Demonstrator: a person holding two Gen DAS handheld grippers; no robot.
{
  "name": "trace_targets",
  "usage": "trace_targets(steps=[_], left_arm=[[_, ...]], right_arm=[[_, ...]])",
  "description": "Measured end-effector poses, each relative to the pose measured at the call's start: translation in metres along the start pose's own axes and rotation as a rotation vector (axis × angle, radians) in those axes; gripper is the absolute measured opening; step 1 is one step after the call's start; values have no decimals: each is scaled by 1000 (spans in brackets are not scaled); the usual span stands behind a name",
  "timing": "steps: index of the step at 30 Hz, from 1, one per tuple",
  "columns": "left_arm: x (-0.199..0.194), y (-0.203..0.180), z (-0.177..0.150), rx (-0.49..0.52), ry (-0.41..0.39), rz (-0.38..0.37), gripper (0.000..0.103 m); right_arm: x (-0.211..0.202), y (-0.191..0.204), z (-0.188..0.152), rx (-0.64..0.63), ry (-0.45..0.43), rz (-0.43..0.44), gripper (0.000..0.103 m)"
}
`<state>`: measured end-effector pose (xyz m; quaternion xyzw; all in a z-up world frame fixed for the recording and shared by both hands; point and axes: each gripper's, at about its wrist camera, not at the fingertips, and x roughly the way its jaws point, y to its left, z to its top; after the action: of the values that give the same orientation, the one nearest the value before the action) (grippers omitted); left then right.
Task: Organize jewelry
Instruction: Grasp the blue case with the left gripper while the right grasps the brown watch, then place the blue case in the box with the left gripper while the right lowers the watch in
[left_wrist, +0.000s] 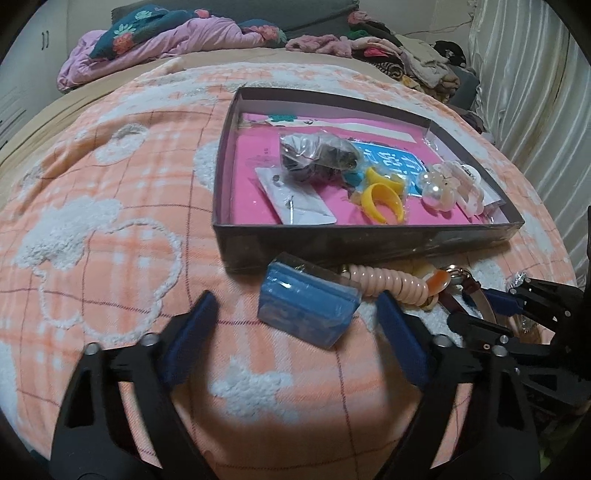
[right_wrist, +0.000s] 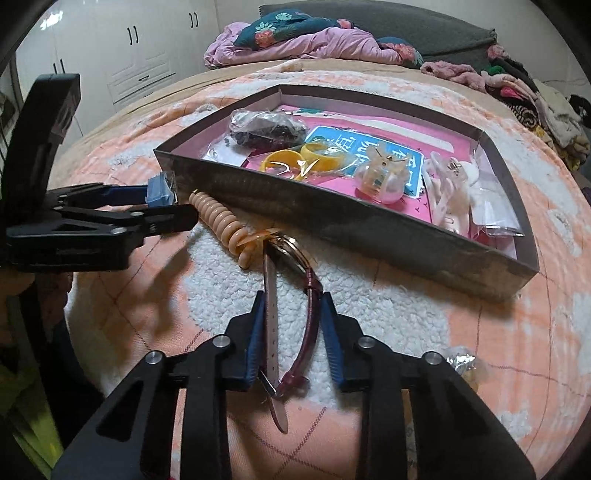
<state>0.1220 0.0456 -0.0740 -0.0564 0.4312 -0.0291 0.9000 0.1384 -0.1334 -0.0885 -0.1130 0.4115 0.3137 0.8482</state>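
Right gripper (right_wrist: 293, 336) sat narrowed around the watch (right_wrist: 275, 306) straps, pads (right_wrist: 255, 339) beside them — contact unclear. Left gripper (left_wrist: 295, 325) was spread wide around the blue box (left_wrist: 306, 308), not touching. The watch lay on the blanket (right_wrist: 498, 325) before the tray (right_wrist: 332, 218), by the coil band (right_wrist: 218, 218). Only the right view showed its full strap — the left view caught just a sliver.

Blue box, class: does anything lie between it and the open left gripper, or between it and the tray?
Nothing visible blocks the left gripper; the blue box already sits between its open fingers. Toward the tray, only the tray's own near wall stands ahead, so the box would probably need lifting over it.
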Motion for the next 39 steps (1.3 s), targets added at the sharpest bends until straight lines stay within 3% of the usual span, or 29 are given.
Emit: trace_targets(steps=[1, 3, 6, 26, 39], left_arm=[[0, 0, 0, 1, -2, -1, 66], [0, 1, 1, -1, -6, -25, 49], [-1, -3, 0, 13, -10, -38, 41], [-63, 5, -1, -13, -109, -11, 41], [-98, -3, 23, -6, -200, 0, 41]], right_arm=[[-1, -1, 0, 7, 2, 2, 26], [-4, -4, 0, 17, 4, 4, 25], [-10, -5, 0, 25, 2, 2, 25], [-72, 6, 9, 12, -114, 10, 24], [-96, 7, 25, 11, -189, 17, 24]])
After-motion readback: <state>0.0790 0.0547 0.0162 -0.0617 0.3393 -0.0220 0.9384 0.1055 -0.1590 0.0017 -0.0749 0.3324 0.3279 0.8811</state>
